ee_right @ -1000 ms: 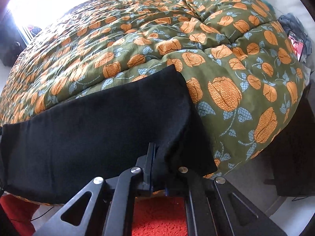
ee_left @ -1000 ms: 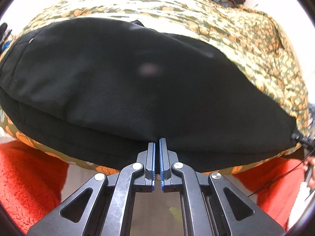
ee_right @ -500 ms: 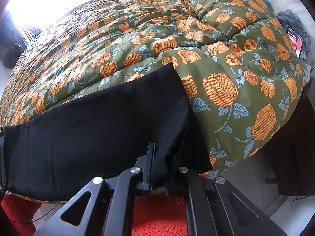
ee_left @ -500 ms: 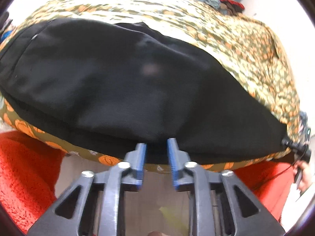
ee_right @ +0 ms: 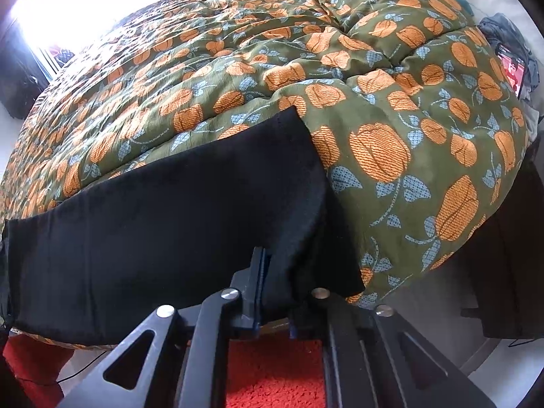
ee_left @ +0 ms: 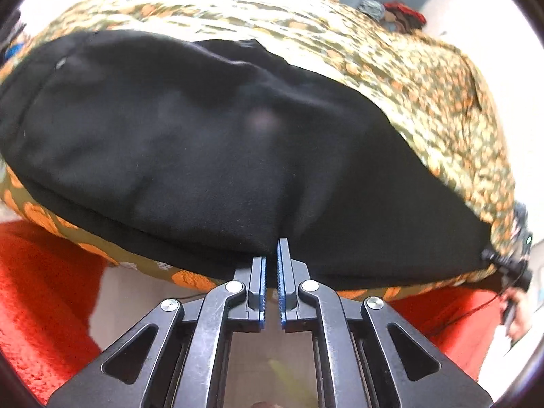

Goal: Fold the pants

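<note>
Black pants [ee_left: 210, 142] lie flat across the near edge of a bed with a green and orange flowered quilt [ee_left: 425, 78]. My left gripper [ee_left: 271, 255] is shut on the pants' near edge, and the cloth puckers up from its blue pads. In the right wrist view the pants [ee_right: 163, 231] stretch to the left, with a leg end at the right. My right gripper [ee_right: 275, 272] is shut on the near edge by that leg end; cloth covers its right finger.
The quilt [ee_right: 374, 108] covers the whole bed beyond the pants. A red shaggy rug [ee_right: 275, 374] lies on the floor below both grippers. Dark furniture [ee_right: 503, 255] stands at the right of the bed. A bright window [ee_right: 68, 3] is far left.
My left gripper opened half a second ago, then shut again on the pants' edge and lifted a pucker of cloth. My right gripper kept its hold and moved slightly.
</note>
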`<state>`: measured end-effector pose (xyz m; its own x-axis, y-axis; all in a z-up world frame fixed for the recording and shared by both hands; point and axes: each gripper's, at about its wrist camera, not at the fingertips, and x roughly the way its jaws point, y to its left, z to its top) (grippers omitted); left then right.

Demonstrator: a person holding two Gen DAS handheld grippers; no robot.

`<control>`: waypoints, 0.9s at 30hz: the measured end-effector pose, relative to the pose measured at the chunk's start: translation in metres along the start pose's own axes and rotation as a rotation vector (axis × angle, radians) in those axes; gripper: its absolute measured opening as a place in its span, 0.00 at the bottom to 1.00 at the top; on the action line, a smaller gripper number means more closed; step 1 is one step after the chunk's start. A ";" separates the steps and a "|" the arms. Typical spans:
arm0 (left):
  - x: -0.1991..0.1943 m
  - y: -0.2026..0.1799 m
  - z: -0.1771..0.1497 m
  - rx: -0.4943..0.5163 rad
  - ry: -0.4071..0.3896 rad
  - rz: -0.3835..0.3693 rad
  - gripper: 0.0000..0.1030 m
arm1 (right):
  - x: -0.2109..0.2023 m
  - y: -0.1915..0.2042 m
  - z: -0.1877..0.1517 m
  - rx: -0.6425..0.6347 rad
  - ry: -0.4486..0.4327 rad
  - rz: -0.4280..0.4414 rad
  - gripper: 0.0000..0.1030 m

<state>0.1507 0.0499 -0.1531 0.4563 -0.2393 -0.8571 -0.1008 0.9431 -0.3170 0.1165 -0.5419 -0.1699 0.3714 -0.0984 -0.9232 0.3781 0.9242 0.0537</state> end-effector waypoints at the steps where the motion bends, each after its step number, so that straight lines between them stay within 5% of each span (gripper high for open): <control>1: 0.003 -0.002 -0.001 0.016 0.012 0.018 0.04 | 0.000 -0.001 0.000 0.006 -0.002 0.001 0.18; 3: 0.005 -0.005 -0.001 0.039 0.033 0.059 0.10 | -0.003 -0.003 -0.001 0.017 -0.015 0.007 0.26; 7: -0.012 -0.022 -0.014 0.161 0.081 0.248 0.49 | -0.030 -0.008 -0.008 0.043 -0.151 -0.026 0.76; 10: -0.051 -0.055 -0.021 0.277 -0.020 0.243 0.64 | -0.053 -0.007 -0.016 0.041 -0.273 -0.092 0.77; 15: -0.044 -0.158 0.010 0.493 -0.080 0.059 0.86 | -0.066 0.010 -0.016 -0.022 -0.347 -0.122 0.77; 19: 0.027 -0.231 0.035 0.599 -0.075 0.027 0.86 | -0.062 0.007 -0.008 0.002 -0.328 -0.068 0.77; 22: 0.094 -0.261 0.043 0.589 0.046 0.069 0.73 | -0.060 -0.003 -0.010 0.037 -0.319 -0.031 0.77; 24: 0.120 -0.266 0.025 0.595 0.125 0.097 0.70 | -0.061 -0.013 -0.014 0.068 -0.318 0.014 0.77; 27: 0.113 -0.269 -0.014 0.687 0.088 0.114 0.83 | -0.059 -0.038 -0.013 0.152 -0.306 0.141 0.77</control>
<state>0.2174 -0.2341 -0.1707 0.3996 -0.1210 -0.9087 0.4508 0.8890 0.0799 0.0693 -0.5669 -0.1226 0.6565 -0.1012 -0.7475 0.4184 0.8734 0.2491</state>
